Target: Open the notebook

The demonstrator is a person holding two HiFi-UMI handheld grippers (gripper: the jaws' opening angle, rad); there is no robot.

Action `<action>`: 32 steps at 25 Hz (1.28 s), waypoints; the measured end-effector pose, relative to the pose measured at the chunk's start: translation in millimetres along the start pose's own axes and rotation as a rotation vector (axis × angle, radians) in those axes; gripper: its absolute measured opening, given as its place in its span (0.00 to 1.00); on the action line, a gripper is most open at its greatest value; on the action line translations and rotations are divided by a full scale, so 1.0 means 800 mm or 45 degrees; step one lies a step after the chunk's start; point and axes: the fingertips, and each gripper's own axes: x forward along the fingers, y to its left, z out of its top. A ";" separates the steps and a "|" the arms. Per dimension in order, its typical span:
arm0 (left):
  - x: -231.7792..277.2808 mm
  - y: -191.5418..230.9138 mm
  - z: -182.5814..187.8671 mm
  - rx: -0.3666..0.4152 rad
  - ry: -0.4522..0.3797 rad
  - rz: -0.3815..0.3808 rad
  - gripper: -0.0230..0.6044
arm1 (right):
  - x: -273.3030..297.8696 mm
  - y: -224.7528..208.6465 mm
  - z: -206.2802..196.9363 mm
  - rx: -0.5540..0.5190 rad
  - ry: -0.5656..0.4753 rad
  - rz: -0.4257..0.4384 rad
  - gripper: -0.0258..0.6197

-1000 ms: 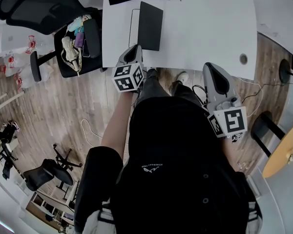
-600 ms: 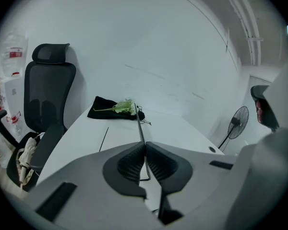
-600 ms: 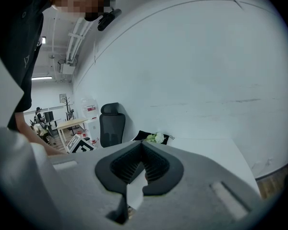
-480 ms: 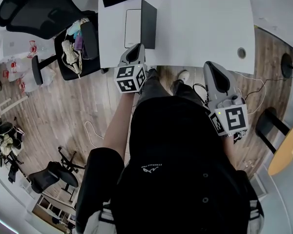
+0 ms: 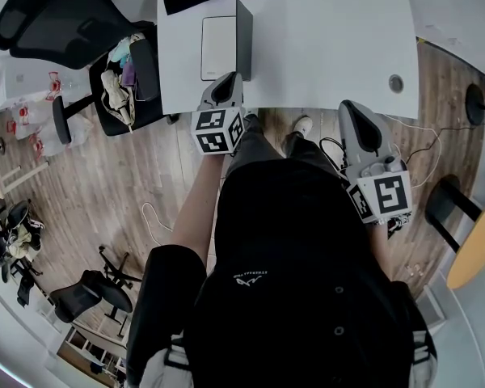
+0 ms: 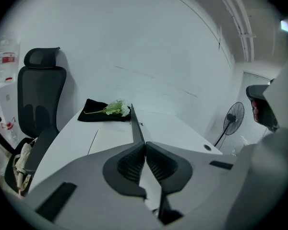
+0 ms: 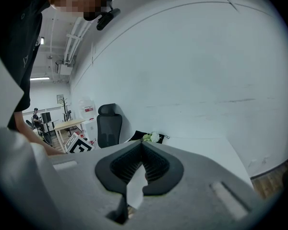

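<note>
Now the left gripper [image 6: 145, 147] pinches the notebook [image 5: 244, 35] cover — held upright.

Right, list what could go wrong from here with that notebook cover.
1. The left gripper has its jaws shut on only the near edge of the dark notebook cover, which stands about upright beside the white page. A slip could let it drop shut again.
2. The right gripper is shut, empty and off the white table, so nothing pins the notebook down. It may slide or lift as the cover is pulled over.
</note>
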 end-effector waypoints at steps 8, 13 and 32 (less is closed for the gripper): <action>0.007 -0.021 0.000 0.038 0.011 -0.039 0.06 | -0.008 -0.010 -0.004 0.011 0.001 -0.019 0.04; 0.013 -0.038 -0.002 0.068 0.022 -0.070 0.06 | -0.015 -0.022 -0.006 0.019 0.001 -0.040 0.04; 0.044 -0.094 -0.024 0.174 0.120 -0.248 0.06 | -0.034 -0.049 -0.019 0.067 0.006 -0.149 0.04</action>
